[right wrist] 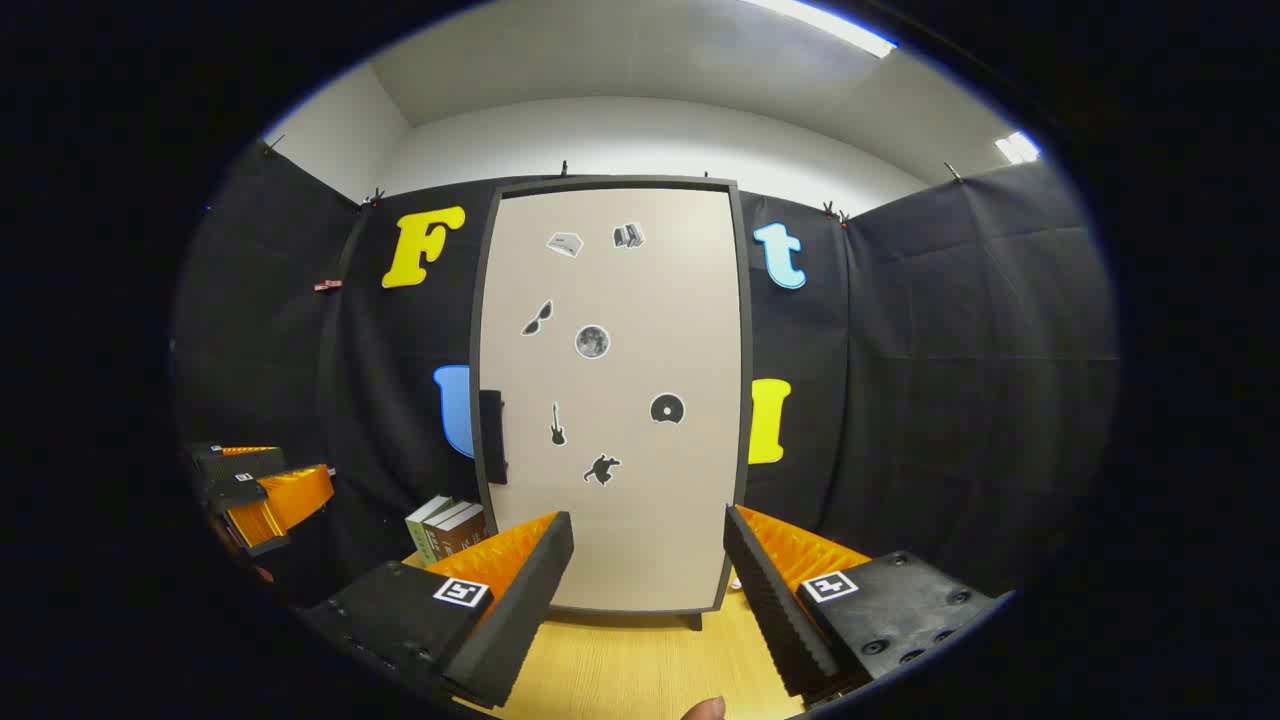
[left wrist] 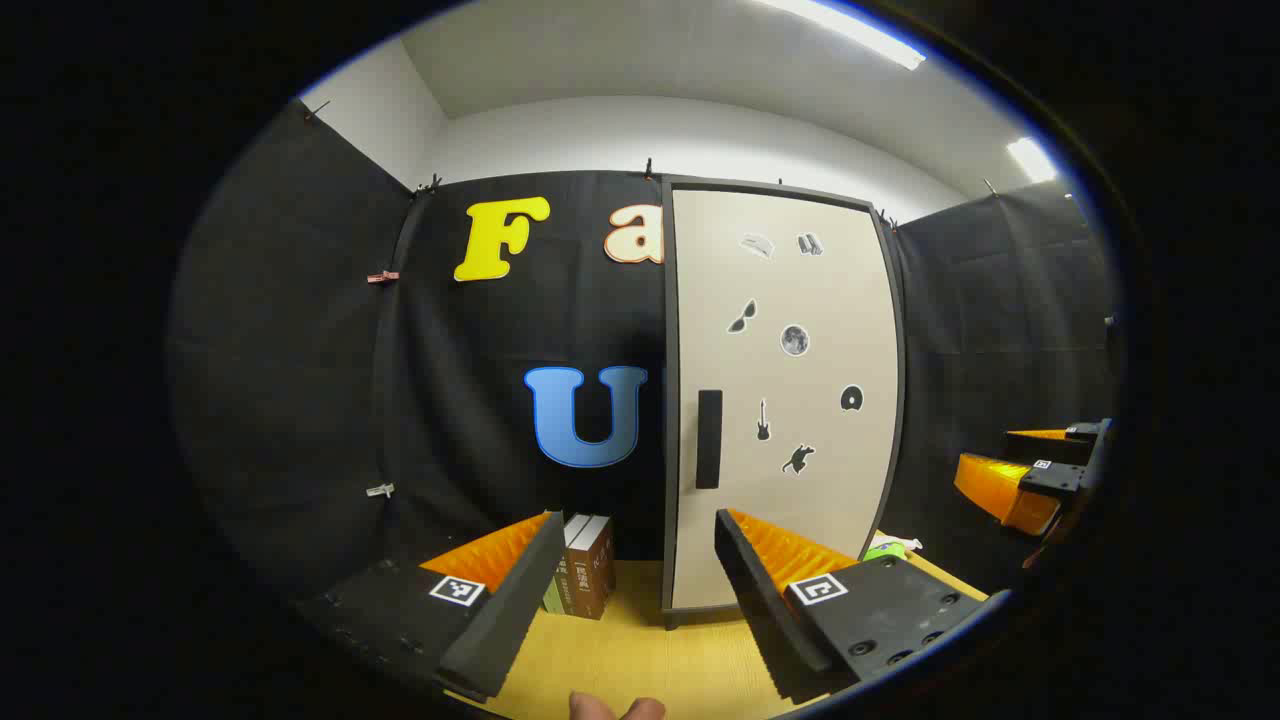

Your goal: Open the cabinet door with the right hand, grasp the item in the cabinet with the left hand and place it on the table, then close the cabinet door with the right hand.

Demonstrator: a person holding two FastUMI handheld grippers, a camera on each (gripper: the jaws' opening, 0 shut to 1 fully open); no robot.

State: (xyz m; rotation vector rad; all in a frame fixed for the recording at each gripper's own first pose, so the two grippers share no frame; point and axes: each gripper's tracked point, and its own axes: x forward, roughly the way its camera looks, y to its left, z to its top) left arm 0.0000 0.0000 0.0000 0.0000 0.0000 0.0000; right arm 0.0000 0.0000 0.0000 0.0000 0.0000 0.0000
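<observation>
The cabinet door (right wrist: 610,400) stood closed on the desk (right wrist: 640,660), its handle (right wrist: 491,437) at the door's left edge; the right gripper (right wrist: 648,580), jaws spread, should reach there while the left gripper (left wrist: 632,585) waited, also spread.

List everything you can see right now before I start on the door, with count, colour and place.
cabinet: one, beige door in a dark frame, shut, standing on the table at the back.
door handle: one, black, upright bar at the door's left edge.
stickers: seven, grey and black, scattered over the door.
books: a few, brown and green, upright on the table left of the cabinet.
table: one, light wood, under the cabinet.
small green thing: one, on the table right of the cabinet; cannot tell what.
left gripper: open, facing the door's handle side.
right gripper: open, facing the door's middle.
</observation>
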